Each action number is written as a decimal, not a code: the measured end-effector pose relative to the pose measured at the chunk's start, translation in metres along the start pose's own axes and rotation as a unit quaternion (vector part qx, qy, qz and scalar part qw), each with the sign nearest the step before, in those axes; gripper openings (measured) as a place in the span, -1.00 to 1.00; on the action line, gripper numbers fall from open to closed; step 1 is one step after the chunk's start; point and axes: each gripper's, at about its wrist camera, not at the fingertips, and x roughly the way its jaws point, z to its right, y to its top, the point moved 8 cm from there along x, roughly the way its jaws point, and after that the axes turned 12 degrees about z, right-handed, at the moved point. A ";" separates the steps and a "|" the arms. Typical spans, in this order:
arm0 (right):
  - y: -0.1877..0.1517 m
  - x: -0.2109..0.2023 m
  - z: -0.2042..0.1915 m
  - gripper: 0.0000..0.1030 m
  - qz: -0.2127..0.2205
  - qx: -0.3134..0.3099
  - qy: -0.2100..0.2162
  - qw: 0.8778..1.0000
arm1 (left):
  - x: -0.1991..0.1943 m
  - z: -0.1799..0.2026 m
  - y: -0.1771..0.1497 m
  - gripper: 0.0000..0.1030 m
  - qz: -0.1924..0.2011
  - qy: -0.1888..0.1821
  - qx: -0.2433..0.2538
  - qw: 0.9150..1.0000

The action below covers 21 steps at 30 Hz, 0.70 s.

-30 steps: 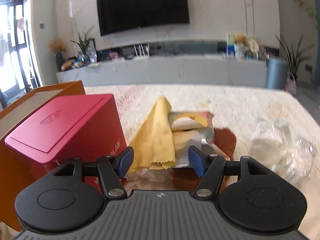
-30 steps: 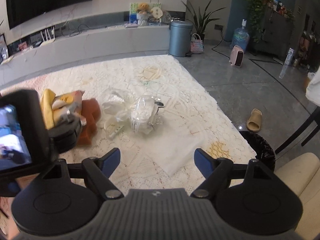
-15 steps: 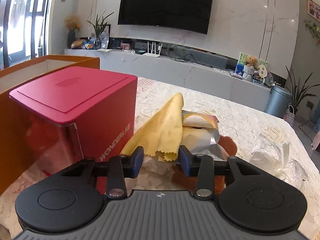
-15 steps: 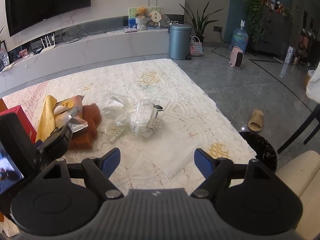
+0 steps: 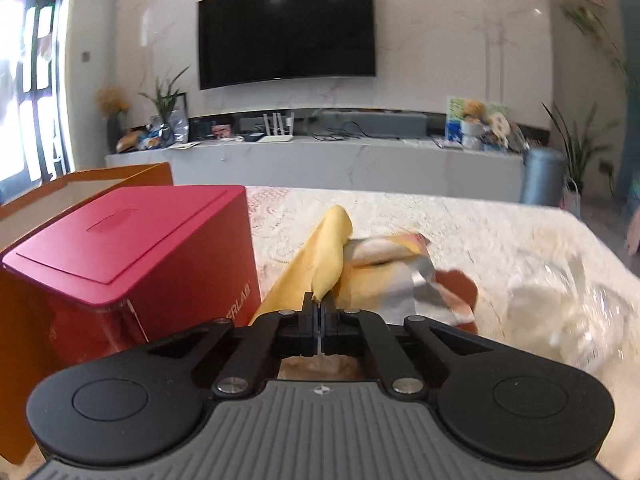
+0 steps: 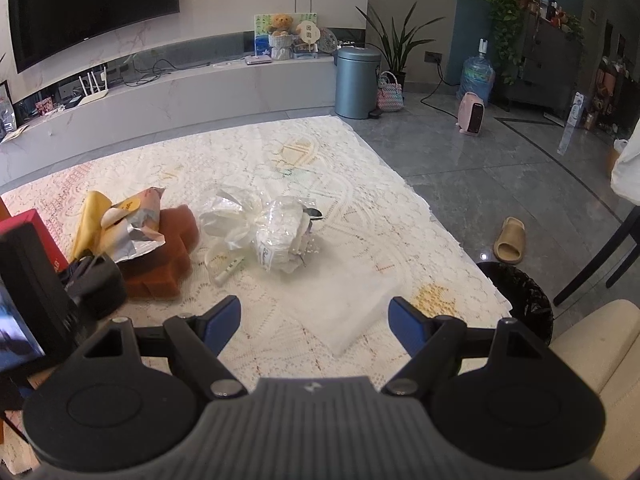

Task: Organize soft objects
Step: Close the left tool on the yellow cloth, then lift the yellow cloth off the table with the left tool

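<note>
Currently, by item:
Left gripper [image 5: 319, 312]: jaws pinching the cloth [image 5: 316, 264].
Cloth: near the bench's [image 6: 360, 208] left edge, beside the red box [image 5: 132, 256], against the wrapper [image 6: 136, 228].
Right gripper [image 6: 316, 316]: jaws spread, holding nothing.

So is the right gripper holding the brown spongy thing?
No, the right gripper is wide open above the lace tablecloth, and the brown sponge lies apart, off to its left.

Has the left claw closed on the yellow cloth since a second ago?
Yes. The left claw has closed from wide open and now pinches the yellow cloth at its near edge, beside the red box.
</note>
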 end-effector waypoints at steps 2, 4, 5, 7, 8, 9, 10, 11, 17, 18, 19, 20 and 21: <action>-0.001 0.002 -0.001 0.56 -0.002 -0.002 0.000 1.000 | -0.005 0.001 0.002 -0.98 -0.003 -0.006 0.006 1.000; -0.001 0.003 -0.003 0.55 -0.001 -0.001 0.004 1.000 | -0.011 0.000 0.007 -0.98 0.000 -0.012 0.013 1.000; -0.001 0.003 -0.003 0.55 -0.002 0.001 0.007 1.000 | -0.015 -0.001 0.009 -0.98 -0.002 -0.019 0.015 1.000; 0.000 0.003 -0.003 0.55 -0.001 0.005 0.009 1.000 | -0.025 -0.004 0.008 -0.98 -0.022 -0.047 0.011 0.999; 0.000 0.003 -0.003 0.55 -0.002 0.006 0.009 1.000 | -0.030 -0.007 0.006 -0.98 -0.038 -0.069 0.010 0.997; 0.000 0.004 -0.003 0.55 -0.002 0.007 0.008 1.000 | -0.035 -0.008 0.003 -0.98 -0.053 -0.097 0.014 0.994; -0.001 0.004 -0.003 0.55 -0.004 0.008 0.008 1.000 | -0.040 -0.010 0.001 -0.98 -0.069 -0.126 0.025 0.989; -0.001 0.004 -0.003 0.55 -0.005 0.010 0.008 1.000 | -0.047 -0.012 -0.002 -0.98 -0.085 -0.150 0.043 0.984; -0.001 -0.002 -0.001 0.55 -0.001 0.014 0.007 1.000 | -0.090 -0.029 -0.021 -0.98 -0.167 -0.264 0.102 0.945; 0.000 -0.004 0.000 0.55 0.001 0.018 0.008 1.000 | -0.094 -0.030 -0.026 -0.97 -0.172 -0.273 0.112 0.940; 0.001 -0.005 0.002 0.55 0.005 0.023 0.008 1.000 | -0.096 -0.030 -0.032 -0.96 -0.171 -0.279 0.126 0.937; 0.001 -0.005 0.003 0.55 0.007 0.027 0.008 1.000 | -0.097 -0.028 -0.041 -0.92 -0.173 -0.281 0.147 0.932; 0.002 -0.006 0.004 0.55 0.008 0.030 0.007 0.999 | -0.096 -0.025 -0.049 -0.88 -0.177 -0.282 0.171 0.927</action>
